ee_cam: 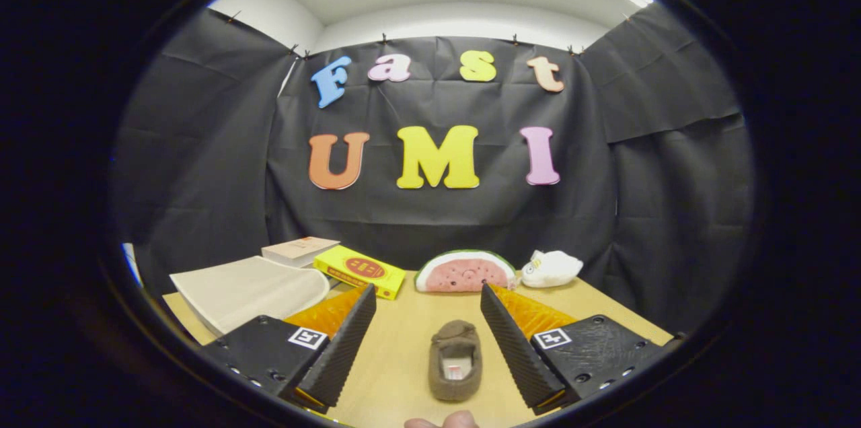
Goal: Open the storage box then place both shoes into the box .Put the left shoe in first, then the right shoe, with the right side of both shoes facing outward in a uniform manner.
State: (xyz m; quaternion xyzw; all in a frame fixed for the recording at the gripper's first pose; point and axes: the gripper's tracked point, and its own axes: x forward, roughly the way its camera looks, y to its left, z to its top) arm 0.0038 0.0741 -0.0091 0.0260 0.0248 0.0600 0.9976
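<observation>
A brown slipper-style shoe (455, 361) lies on the wooden table (403, 354), toe pointing away, in the gap between my two fingers but touching neither. My gripper (428, 303) is open, its fingers spread wide on either side of the shoe. A beige storage box (250, 290) with its lid shut lies on the table beyond the left finger. A fingertip of a person's hand (444, 422) shows at the near edge, just behind the shoe's heel.
A yellow box (360, 271) and a pale book (299, 250) sit at the back left. A watermelon-slice plush (464, 272) and a small white plush (551, 268) rest against the black cloth wall. Bare tabletop lies ahead of the shoe.
</observation>
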